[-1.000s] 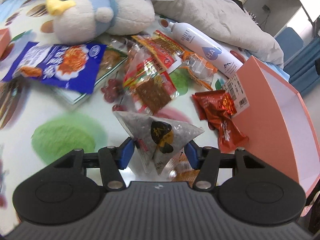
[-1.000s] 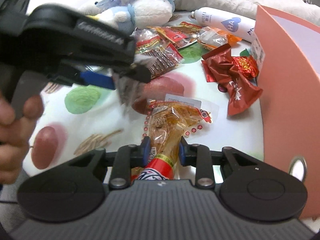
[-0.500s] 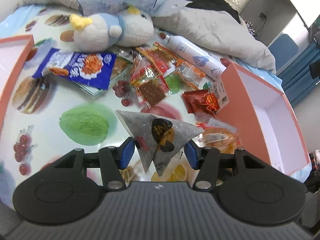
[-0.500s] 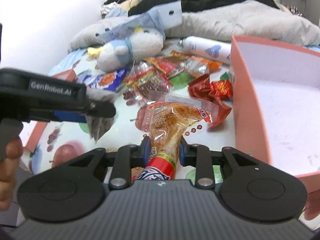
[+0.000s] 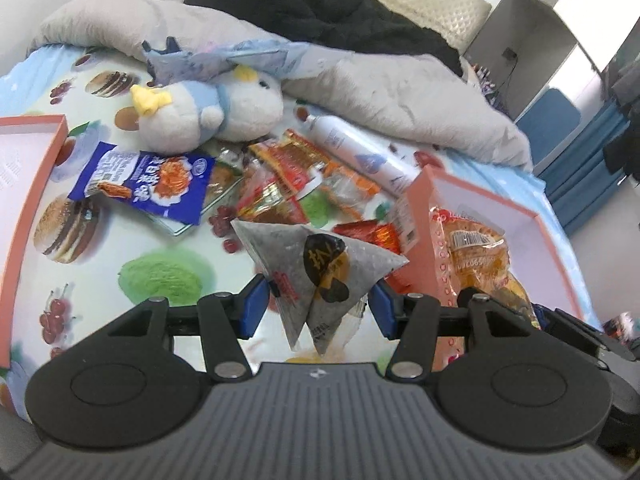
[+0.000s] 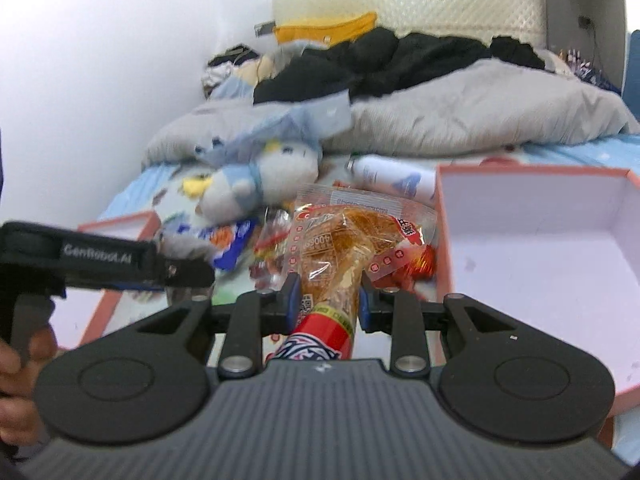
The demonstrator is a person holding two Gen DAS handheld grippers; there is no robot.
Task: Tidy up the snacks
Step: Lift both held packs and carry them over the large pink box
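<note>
My left gripper point(image 5: 318, 304) is shut on a grey triangular snack packet point(image 5: 316, 264) with a black and yellow label, held in the air above the printed bedsheet. My right gripper point(image 6: 326, 304) is shut on a clear packet of golden-brown snack point(image 6: 340, 256) with a red end, also lifted. That packet point(image 5: 476, 256) shows at the right of the left wrist view, in front of the pink box point(image 5: 480, 204). The same open pink box point(image 6: 536, 240), white inside, lies to the right in the right wrist view. The left gripper point(image 6: 176, 268) appears there at the left, in a person's hand point(image 6: 16, 376).
Loose snacks lie in a pile: a blue packet point(image 5: 148, 180), red and orange packets point(image 5: 296, 168), a red foil one point(image 5: 372, 236). A plush toy point(image 5: 208, 116), a white bottle point(image 5: 356, 148) and grey bedding point(image 5: 392, 92) lie behind. A second pink box point(image 5: 24, 192) sits at the left.
Both grippers have risen with their packets, so the bed and the boxes look smaller and farther. The right gripper's packet has come into the left wrist view by the pink box.
</note>
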